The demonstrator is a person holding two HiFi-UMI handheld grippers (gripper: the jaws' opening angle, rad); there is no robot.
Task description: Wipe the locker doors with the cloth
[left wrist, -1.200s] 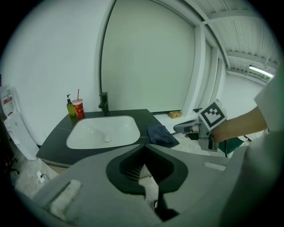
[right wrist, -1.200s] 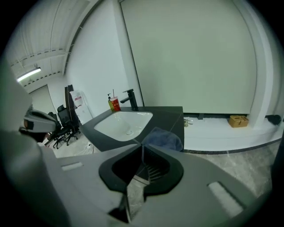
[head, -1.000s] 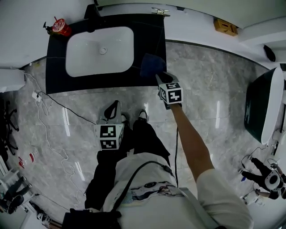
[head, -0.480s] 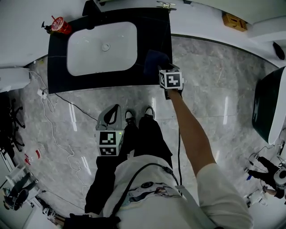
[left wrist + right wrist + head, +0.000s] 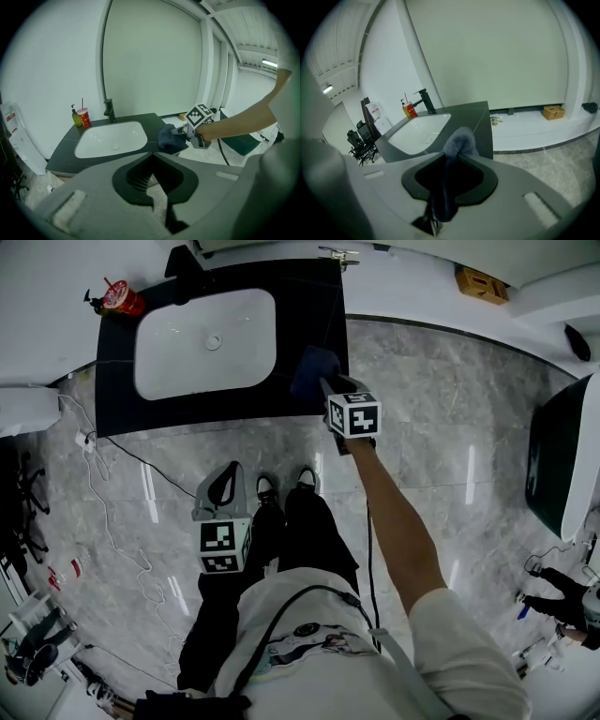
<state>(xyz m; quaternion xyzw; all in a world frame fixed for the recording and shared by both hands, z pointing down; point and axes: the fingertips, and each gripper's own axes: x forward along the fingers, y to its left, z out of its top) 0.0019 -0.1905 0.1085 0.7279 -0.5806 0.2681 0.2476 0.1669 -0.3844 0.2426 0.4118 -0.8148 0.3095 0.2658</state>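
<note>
The right tongs (image 5: 322, 382), jaws just closing on the cloth (image 5: 309, 365) at the table's (image 5: 117, 404) near right corner, should pinch a thick fold before lifting; left tongs (image 5: 223, 488) closed, empty

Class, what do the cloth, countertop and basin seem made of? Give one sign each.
Cloth: soft napped fabric, perhaps microfibre; it bunches fuzzily. Countertop: dark matte slab, maybe stone; thin pale lines. Basin: smooth white, likely ceramic; soft sheen.
</note>
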